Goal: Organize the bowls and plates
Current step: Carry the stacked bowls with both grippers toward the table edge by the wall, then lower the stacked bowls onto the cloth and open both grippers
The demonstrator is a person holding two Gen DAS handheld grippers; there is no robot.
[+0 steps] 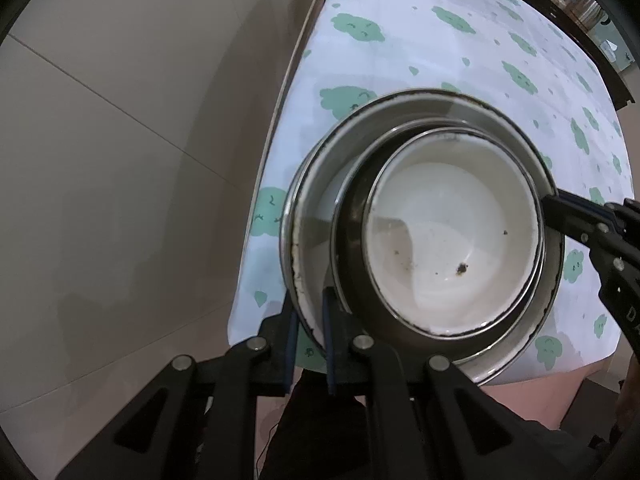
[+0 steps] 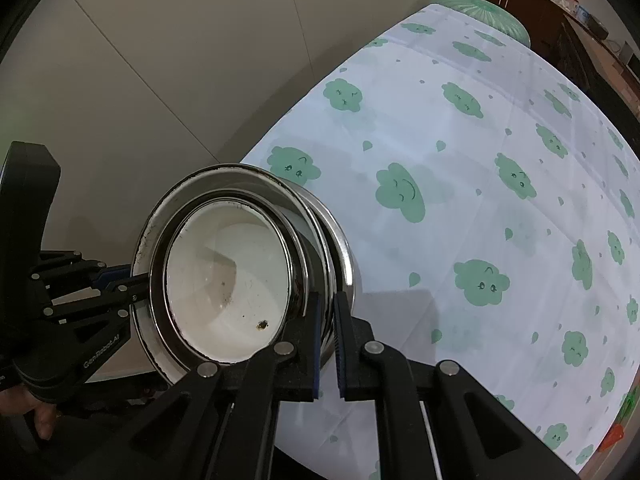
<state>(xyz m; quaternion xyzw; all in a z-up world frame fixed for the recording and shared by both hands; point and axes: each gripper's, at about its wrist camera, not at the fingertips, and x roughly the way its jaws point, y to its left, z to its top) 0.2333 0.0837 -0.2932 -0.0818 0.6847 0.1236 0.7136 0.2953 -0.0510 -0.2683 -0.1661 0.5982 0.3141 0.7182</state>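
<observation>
Nested steel bowls [image 1: 312, 240] with a white-lined inner bowl [image 1: 452, 236] near the edge of the cloud-print table [image 1: 420, 40], left claw [image 1: 310, 328] clamped on the outer rim, right claw [image 2: 326, 320] clamped on the opposite rim.

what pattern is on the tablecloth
The tablecloth is pale white with green smiling clouds and small drops; the right wrist view shows it best.

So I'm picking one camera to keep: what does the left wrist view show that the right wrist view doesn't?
Left wrist only: the left gripper shut on the outer bowl's near rim, seen from above.
Right wrist only: the right gripper shut on the opposite rim, a hand, and a green stool past the table.
Both: nested bowls, the stained inner bowl, and the cloud-print tablecloth.
</observation>
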